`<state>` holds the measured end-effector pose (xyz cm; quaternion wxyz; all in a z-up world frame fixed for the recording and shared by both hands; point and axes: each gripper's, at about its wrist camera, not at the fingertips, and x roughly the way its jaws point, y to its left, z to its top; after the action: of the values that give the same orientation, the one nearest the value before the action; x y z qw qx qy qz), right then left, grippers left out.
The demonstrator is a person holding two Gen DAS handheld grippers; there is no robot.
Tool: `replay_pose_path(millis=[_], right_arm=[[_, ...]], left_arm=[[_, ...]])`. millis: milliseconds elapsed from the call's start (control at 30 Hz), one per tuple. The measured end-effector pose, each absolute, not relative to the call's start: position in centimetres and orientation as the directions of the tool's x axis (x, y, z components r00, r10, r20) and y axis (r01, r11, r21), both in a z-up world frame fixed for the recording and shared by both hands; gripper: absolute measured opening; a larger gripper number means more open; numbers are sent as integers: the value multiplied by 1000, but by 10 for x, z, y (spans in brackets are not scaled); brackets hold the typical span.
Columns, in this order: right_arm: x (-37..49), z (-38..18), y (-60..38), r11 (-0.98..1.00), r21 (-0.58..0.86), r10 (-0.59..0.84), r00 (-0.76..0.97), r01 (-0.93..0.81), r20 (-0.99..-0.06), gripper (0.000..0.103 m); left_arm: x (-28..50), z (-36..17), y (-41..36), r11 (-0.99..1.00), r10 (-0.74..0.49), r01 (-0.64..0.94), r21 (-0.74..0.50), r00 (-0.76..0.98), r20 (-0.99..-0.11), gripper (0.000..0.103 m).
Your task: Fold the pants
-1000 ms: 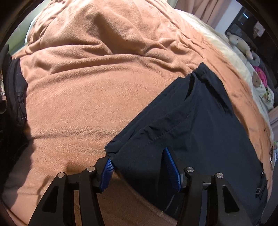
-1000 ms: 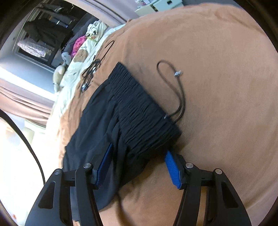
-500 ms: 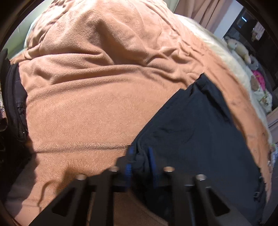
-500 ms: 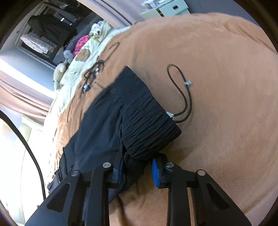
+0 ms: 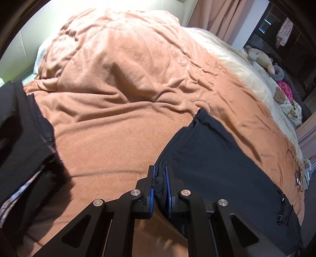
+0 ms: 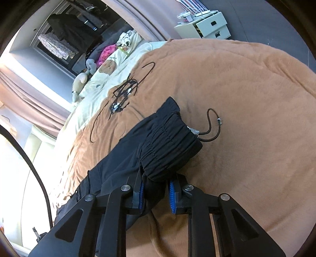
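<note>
- One pair of black pants (image 5: 213,158) lies on the brown blanket (image 5: 118,126), near its edge.
- Two grippers. Left gripper (image 5: 159,179): jaws narrow, blue pads pinching a bunched hem corner of the pants.
- Right gripper (image 6: 156,189): jaws closing, with waistband (image 6: 167,142) fabric between them and both pads against it.
- One drawstring (image 6: 212,126) loops off the waistband onto the blanket.
- One tangle of black cord (image 6: 123,93) lies farther back, apart from the pants.
- Surface: bed, blanket rumpled towards the headboard, cream sheet (image 5: 233,57) beyond.
- Room: curtain (image 5: 219,17), one white drawer unit (image 6: 207,25), several plush toys (image 5: 260,57); exact count unclear.
</note>
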<state>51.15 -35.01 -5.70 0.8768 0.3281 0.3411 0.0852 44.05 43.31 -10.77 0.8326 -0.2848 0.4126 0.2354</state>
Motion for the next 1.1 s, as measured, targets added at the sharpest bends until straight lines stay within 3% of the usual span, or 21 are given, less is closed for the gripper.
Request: replay_pose_path(millis=[500,1100], right_arm=[[460,-33,-378,783,619,388,733,56,-558,16],[398,-10,-403,818,574,377,710,46,-594,16]], left_arm=[[343,-81,410,727,128,-621,-294,543,-830,11],[222,-104,391,676,76,-645,-357,543,-836,11]])
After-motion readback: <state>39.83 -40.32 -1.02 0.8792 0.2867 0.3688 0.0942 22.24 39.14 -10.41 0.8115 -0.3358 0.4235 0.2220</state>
